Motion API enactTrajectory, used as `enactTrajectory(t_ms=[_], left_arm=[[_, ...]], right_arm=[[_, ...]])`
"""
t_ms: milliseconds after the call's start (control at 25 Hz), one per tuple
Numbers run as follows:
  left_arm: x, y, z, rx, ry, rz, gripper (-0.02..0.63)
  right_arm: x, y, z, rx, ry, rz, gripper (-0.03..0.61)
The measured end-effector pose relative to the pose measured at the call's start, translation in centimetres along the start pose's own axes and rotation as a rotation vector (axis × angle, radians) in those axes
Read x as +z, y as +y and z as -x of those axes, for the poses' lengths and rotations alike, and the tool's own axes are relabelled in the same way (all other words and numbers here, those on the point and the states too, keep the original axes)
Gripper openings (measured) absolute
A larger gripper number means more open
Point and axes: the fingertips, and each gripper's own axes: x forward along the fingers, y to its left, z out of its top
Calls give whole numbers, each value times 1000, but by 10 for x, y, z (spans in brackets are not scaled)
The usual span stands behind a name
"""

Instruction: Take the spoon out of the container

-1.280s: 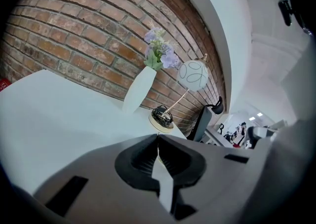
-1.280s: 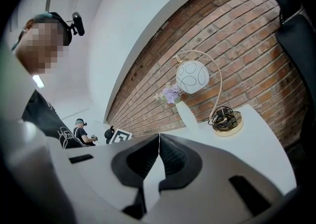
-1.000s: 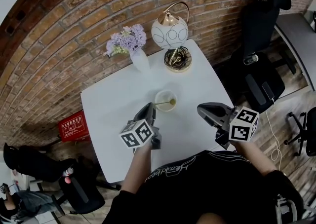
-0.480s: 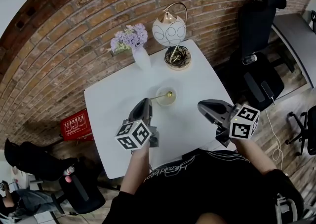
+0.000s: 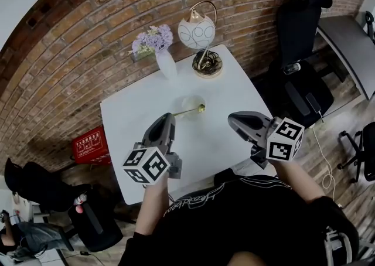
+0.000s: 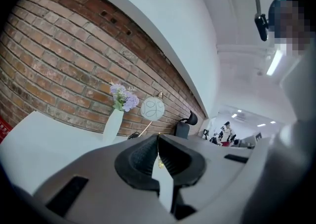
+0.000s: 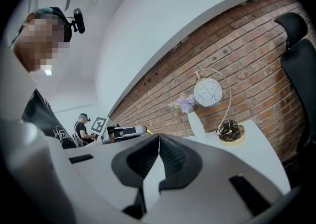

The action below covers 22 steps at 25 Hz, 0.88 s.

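Observation:
A small white bowl (image 5: 184,102) stands in the middle of the white table (image 5: 129,124). My left gripper (image 5: 170,118) is just near-left of it, shut on the handle of a thin gold spoon (image 5: 188,111). The spoon lies almost level, its scoop end over the bowl's near right rim; whether it touches the bowl I cannot tell. In the left gripper view a sliver of the gold spoon (image 6: 159,161) shows between the closed pads of the left gripper (image 6: 158,141). My right gripper (image 5: 233,123) hovers over the table's near right part, shut with nothing in it (image 7: 159,138).
A white vase of purple flowers (image 5: 165,62) and a globe lamp (image 5: 196,30) on a round base (image 5: 207,64) stand at the table's far edge. A black office chair (image 5: 299,42) is to the right. A red box (image 5: 89,145) lies on the floor at left.
The spoon lay inside the bowl a second ago. My left gripper has drawn back toward me and to the left with the spoon, whose handle now lies nearly level. The right gripper barely moved.

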Motion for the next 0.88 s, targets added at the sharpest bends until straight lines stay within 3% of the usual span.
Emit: enactTrajectory(t_ms=[480,880], left_arm=[[-16,-49,46,-93,76,-26,8],[-35,-67,59,-124,115,-38,8]], right_arm=[[-9,29,10,0,-28,24,-3],[-22,41,18,4,-24,27,-3]])
